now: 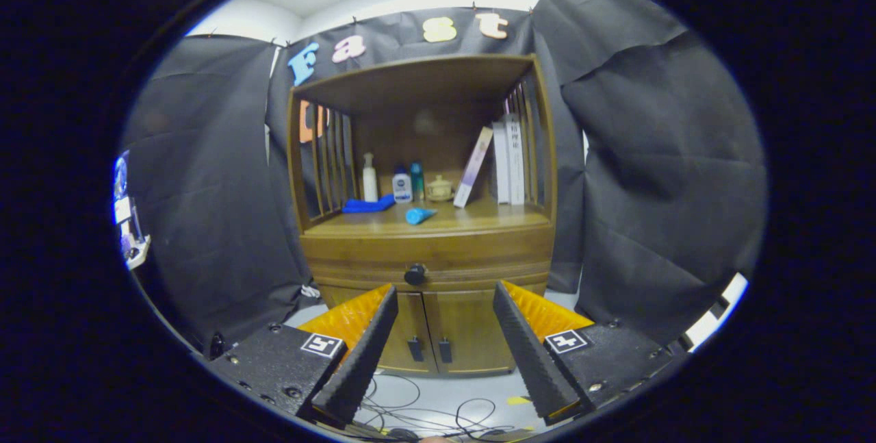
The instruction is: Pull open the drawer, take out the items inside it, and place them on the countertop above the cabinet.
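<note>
A wooden cabinet (424, 251) stands ahead of me against the booth wall. Its drawer (472, 258) is closed, with a dark round knob (415, 274) just beyond my left fingertip. Above the drawer is the countertop (479, 218), which carries a blue cloth (368, 205), a small blue cone-shaped item (419, 216), bottles (402, 185), a small beige pot (439, 188) and books (510, 159). My gripper (445, 292) is open, well short of the cabinet, with nothing between its fingers.
Two lower cabinet doors (428, 330) with small dark handles sit under the drawer. Slatted side rails (328, 155) and a wooden top frame the countertop shelf. Loose cables (424, 409) lie on the pale floor below my fingers.
</note>
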Action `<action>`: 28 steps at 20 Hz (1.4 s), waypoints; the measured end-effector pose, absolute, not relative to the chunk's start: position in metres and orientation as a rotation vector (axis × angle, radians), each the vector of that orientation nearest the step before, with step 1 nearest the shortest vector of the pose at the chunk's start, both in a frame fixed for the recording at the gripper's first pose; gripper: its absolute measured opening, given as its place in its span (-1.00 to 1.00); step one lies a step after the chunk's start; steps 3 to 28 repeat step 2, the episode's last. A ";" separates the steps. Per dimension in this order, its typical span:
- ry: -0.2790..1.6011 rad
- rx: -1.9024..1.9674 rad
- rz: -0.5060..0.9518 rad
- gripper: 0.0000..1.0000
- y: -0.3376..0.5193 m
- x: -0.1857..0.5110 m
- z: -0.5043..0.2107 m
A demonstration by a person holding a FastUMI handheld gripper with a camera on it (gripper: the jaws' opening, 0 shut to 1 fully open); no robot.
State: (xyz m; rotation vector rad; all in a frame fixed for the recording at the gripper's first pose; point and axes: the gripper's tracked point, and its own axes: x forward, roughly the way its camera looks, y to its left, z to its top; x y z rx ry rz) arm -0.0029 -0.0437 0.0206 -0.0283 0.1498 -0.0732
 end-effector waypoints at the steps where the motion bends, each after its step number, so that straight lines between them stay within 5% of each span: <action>1: 0.127 -0.024 -0.059 0.86 -0.039 -0.012 0.034; 28: 0.102 -0.024 -0.046 0.86 -0.035 -0.021 0.049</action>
